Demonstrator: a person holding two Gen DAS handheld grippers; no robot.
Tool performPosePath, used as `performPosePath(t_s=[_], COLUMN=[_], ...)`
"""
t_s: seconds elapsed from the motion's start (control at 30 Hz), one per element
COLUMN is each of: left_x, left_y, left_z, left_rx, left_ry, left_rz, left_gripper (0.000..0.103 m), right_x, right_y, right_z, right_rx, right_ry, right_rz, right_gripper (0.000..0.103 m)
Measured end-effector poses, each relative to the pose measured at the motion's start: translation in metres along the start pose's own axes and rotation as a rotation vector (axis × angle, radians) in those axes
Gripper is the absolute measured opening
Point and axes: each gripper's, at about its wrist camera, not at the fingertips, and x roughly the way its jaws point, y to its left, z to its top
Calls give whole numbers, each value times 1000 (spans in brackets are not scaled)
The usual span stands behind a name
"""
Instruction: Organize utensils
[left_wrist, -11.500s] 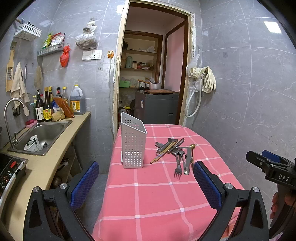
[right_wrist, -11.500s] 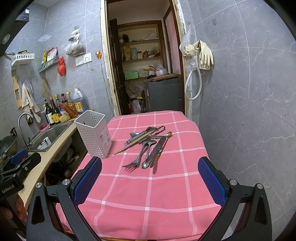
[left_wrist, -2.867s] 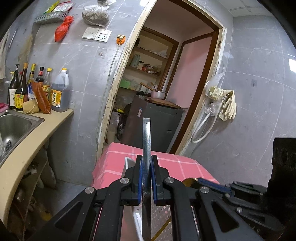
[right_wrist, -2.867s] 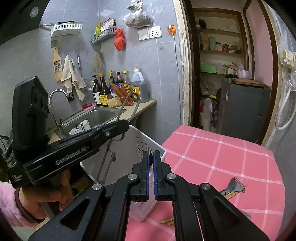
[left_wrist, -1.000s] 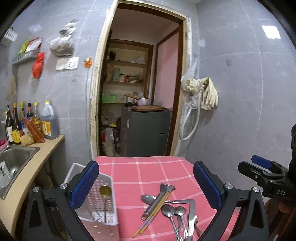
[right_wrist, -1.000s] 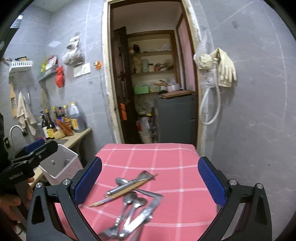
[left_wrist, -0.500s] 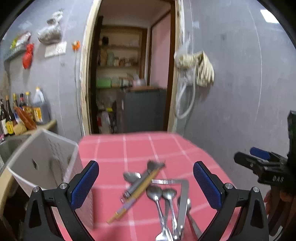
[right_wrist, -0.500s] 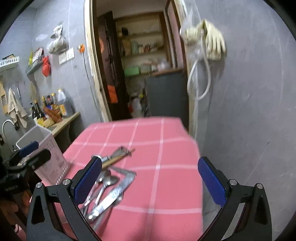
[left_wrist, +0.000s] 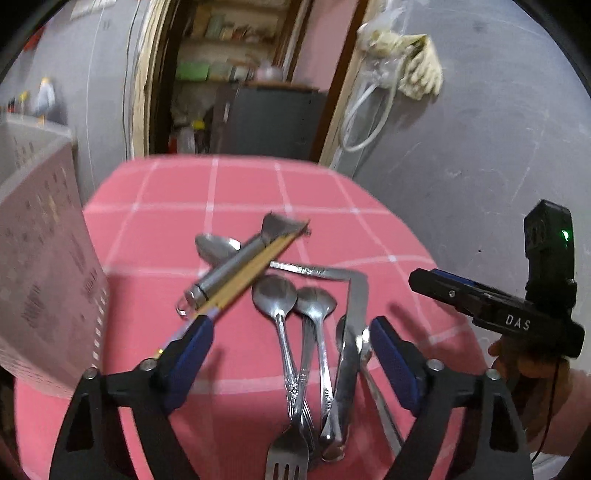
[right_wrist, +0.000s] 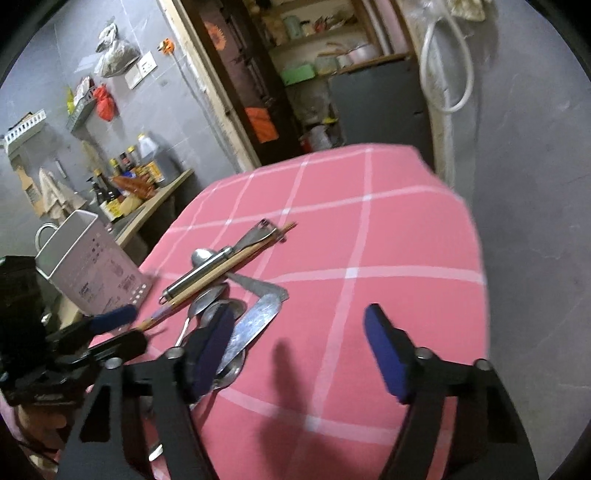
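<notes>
Both jaws just narrowing, gripping nothing: left gripper (left_wrist: 288, 354) partly open over spoons (left_wrist: 295, 306) on pink tablecloth (left_wrist: 147, 236); right gripper (right_wrist: 299, 347) apparently beside the knife (right_wrist: 255, 321). White holder (right_wrist: 88, 273) alongside.

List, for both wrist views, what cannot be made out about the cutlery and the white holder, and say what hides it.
- White holder, left wrist view: blurred and cut by the left edge; its contents cannot be seen.
- White holder, right wrist view: its opening faces away, so the inside is hidden.
- Fork, left wrist view: tines run off the bottom edge.
- Spoons, right wrist view: handles hidden behind the right gripper; its fingers cover them.
</notes>
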Motion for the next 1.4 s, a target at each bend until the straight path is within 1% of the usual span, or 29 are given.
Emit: performPosePath(t_s=[0.07, 0.1, 0.17, 0.2, 0.27, 0.3, 0.37, 0.5, 0.6, 0.67, 0.7, 0.8, 0.83, 0.87, 0.97, 1.03, 1.07, 1.1, 1.2, 1.3, 1.4], left_x=[8, 12, 21, 26, 34, 38, 42, 50, 56, 59, 58, 58, 57, 57, 52, 49, 48, 46, 43, 38, 37], left_y=[6, 7, 13, 16, 19, 20, 22, 22, 16, 11, 12, 15, 16, 19, 25, 26, 27, 27, 29, 30, 30], left_z=[-1, 0, -1, -1, -1, -1, 1, 9, 14, 15, 16, 17, 17, 16, 12, 9, 7, 5, 2, -1, 0], left_rx=[-40, -54, -94, -109, -137, -147, -158, -136, -76, -33, -24, -48, -57, -82, -150, -169, -174, -180, -203, -219, -227], left_ry=[25, 35, 64, 79, 107, 121, 128, 158, 186, 199, 202, 208, 212, 224, 233, 234, 234, 234, 235, 230, 227], left_rz=[-12, -16, -33, -40, -50, -53, -58, -47, -26, 4, 8, 4, 5, -7, -24, -31, -34, -37, -45, -51, -55], left_gripper=[76, 75, 67, 65, 57, 55, 49, 39, 35, 26, 24, 21, 12, 9, 8, 7, 7, 7, 6, 6, 6], right_x=[9, 13, 19, 21, 24, 26, 29, 38, 45, 49, 52, 55, 54, 54, 53, 55, 60, 63, 65, 70, 76], right_y=[3, 5, 8, 9, 10, 8, 6, 5, 6, 8, 11, 16, 17, 18, 22, 22, 21, 21, 25, 20, 15], right_z=[-2, -2, -2, -2, -3, -2, 0, 8, 11, 12, 13, 14, 13, 12, 11, 10, 6, 2, -2, 0, 1], right_rx=[1, 0, -2, -3, 3, 10, 24, 49, 47, 42, 44, 51, 57, 66, 90, 139, 175, 194, 188, 252, 319], right_ry=[18, 26, 42, 50, 69, 80, 106, 183, 219, 234, 243, 254, 259, 269, 283, 305, 347, 360, 347, 337, 345], right_rz=[36, 54, 81, 94, 110, 112, 109, 115, 109, 95, 85, 64, 61, 60, 53, 81, 106, 108, 84, 104, 121], right_gripper=[52, 50, 42, 41, 38, 38, 33, 31, 30, 30, 30, 30, 30, 30, 30, 30, 26, 24, 22, 22, 21])
